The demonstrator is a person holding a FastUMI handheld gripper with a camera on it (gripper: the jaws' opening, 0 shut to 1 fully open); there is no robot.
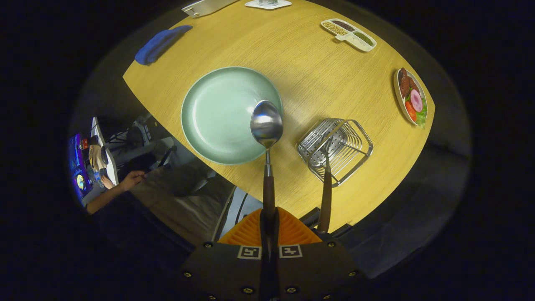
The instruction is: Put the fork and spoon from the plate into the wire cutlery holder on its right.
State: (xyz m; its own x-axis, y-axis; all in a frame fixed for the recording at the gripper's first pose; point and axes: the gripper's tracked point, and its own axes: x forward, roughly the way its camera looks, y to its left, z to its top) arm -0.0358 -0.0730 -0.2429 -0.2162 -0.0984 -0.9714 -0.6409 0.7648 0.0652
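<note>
Gripper view: fingers (269,228) clamped on spoon (266,125) above plate's (209,121) right rim.

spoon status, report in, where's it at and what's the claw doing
Claw shut on spoon handle, bowl above plate edge. Fork already standing in wire holder. Nothing between spoon and holder.

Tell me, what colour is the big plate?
Pale mint green plate, clearest in the gripper view.
</note>
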